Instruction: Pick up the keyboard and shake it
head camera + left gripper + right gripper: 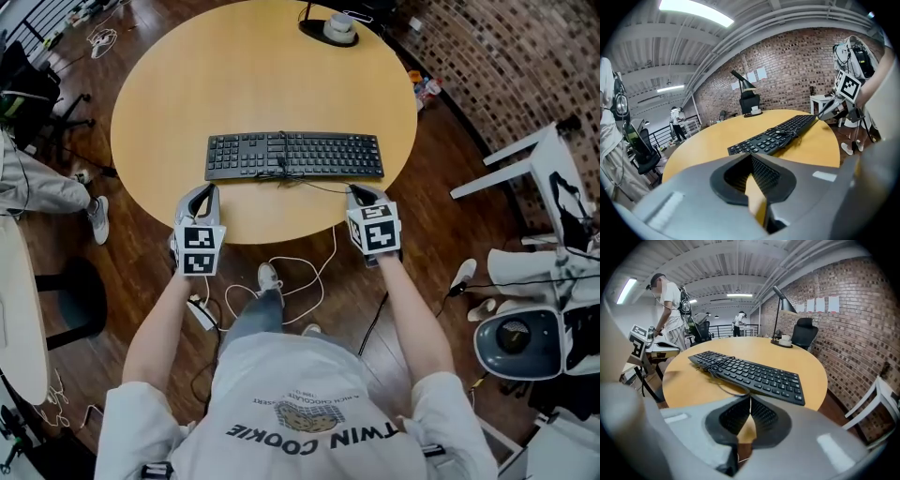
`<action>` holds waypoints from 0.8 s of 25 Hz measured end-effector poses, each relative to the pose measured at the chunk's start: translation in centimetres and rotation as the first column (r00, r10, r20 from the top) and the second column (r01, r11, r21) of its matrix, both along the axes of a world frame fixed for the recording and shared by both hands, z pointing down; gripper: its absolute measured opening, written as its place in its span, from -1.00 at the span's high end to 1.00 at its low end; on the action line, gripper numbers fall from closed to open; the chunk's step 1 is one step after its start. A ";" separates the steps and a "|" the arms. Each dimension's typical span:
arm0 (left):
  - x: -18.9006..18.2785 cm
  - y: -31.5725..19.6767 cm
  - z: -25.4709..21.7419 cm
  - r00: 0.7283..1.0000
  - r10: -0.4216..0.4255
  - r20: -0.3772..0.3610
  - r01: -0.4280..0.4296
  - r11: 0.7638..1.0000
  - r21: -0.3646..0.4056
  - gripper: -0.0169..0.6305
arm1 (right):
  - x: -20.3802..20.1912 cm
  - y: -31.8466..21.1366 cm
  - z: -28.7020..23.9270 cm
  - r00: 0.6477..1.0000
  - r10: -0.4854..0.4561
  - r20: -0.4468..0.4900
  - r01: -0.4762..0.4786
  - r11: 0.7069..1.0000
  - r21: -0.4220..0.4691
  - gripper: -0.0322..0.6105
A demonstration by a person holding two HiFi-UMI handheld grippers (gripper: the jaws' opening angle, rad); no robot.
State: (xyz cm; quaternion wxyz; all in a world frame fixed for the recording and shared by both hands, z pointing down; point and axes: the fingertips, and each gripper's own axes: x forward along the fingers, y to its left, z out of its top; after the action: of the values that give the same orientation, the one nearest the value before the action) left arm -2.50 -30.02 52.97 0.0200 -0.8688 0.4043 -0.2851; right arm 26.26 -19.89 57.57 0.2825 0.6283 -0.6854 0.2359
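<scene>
Head view: flat black rectangular keyboard (294, 155) lies on the smooth round wooden table (187, 84), toward its near edge. White cup (340, 26) at the far edge, can't see inside. Left gripper (200, 197) and right gripper (364, 195) at the near edge, jaws pressed together, empty.

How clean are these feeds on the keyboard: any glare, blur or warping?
Head view: sharp, even light, keyboard crisp on the table, little glare. Left gripper view: strong fisheye bend, ceiling light blown out, near jaws soft. Right gripper view: same bending, keyboard clear, dark corners.
</scene>
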 end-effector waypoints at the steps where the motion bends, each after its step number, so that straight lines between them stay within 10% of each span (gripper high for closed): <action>1: 0.3 1.0 -0.2 1.000 0.001 -0.004 -0.001 1.000 0.000 0.93 | -0.2 0.9 -0.1 1.000 -0.005 0.006 0.005 1.000 0.002 0.89; 20: 7.2 26.9 -7.8 0.980 0.094 -0.177 -0.108 0.992 -0.072 0.93 | -7.1 22.2 -9.8 0.975 -0.114 0.191 0.073 0.976 0.207 0.89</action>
State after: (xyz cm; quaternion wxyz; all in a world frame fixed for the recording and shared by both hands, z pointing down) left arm 4.70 -3.12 45.21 -0.0358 -0.9097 0.3482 -0.2234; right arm 19.16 2.35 47.77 0.1582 0.5932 -0.7595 0.2150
